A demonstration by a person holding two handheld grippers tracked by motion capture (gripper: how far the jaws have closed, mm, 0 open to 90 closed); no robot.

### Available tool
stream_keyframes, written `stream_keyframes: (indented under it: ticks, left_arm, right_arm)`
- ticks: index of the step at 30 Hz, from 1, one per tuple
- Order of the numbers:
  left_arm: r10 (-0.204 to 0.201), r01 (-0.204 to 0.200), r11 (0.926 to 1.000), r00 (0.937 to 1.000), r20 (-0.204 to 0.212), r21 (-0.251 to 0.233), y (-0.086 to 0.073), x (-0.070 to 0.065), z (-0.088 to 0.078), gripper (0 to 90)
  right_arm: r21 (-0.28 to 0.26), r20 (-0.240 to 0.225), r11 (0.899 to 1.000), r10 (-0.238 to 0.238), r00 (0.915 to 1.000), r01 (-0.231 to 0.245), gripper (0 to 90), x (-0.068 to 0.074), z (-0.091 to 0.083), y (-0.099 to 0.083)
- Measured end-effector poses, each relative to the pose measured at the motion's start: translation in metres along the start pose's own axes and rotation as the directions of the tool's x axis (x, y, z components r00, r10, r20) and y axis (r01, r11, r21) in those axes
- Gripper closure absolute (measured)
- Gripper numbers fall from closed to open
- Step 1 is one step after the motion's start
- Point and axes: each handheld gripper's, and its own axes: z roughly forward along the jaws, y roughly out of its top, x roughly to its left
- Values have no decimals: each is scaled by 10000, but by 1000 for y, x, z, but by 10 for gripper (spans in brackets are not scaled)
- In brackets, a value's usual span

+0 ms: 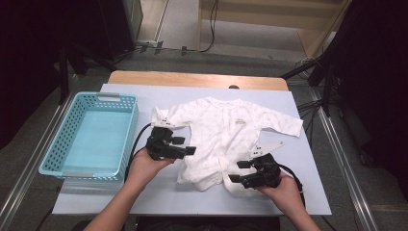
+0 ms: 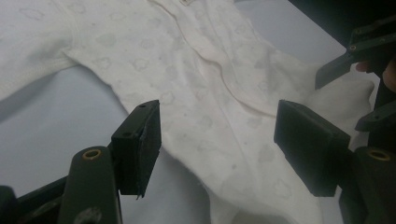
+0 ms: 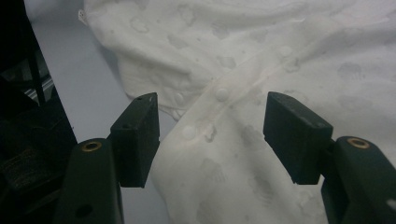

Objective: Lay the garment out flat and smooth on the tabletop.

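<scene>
Your white baby garment lies spread flat on the pale blue table cover, sleeves out to 9 and 3 o'clock, neck toward 12 and the hem toward you at 6. Your left gripper sits at the garment's 8 o'clock edge, just below the left sleeve, pointing across toward 3 o'clock. In the left gripper view its jaws stand wide apart with the cloth's side edge lying between and beneath them, pads clear of the fabric, so nothing is held. Your right gripper is at the garment's 5 o'clock corner near the hem, aimed toward 9 o'clock. Its jaws also gape, straddling the snap-button placket without pinching it, though the lower pad may brush the cloth. The turquoise basket stands well apart at 9 o'clock.
</scene>
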Motion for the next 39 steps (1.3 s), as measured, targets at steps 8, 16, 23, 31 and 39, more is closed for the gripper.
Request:
stream_keyframes:
  ticks: [8,16,23,31,39]
  left_arm:
    - [4,-5,9998,10000,40,205,-9,-3,5,323]
    - [57,-54,9993,10000,-76,376,-16,-7,6,331]
    - [-58,66,9989,9998,-180,466,-21,-6,4,339]
    - [-344,352,9978,9993,-146,554,-24,-7,8,349]
    - [-287,298,9987,9992,-278,402,-24,-5,1,349]
  right_arm:
    - [161,-103,9997,-186,9998,187,349,1,10,3]
    - [478,-318,9975,-501,9982,516,349,3,27,10]
    - [391,-544,9960,-779,9955,801,353,7,34,17]
    - [130,-865,9937,-1102,9901,1117,371,13,42,24]
    - [181,-1062,9863,-1613,9812,1641,396,25,55,31]
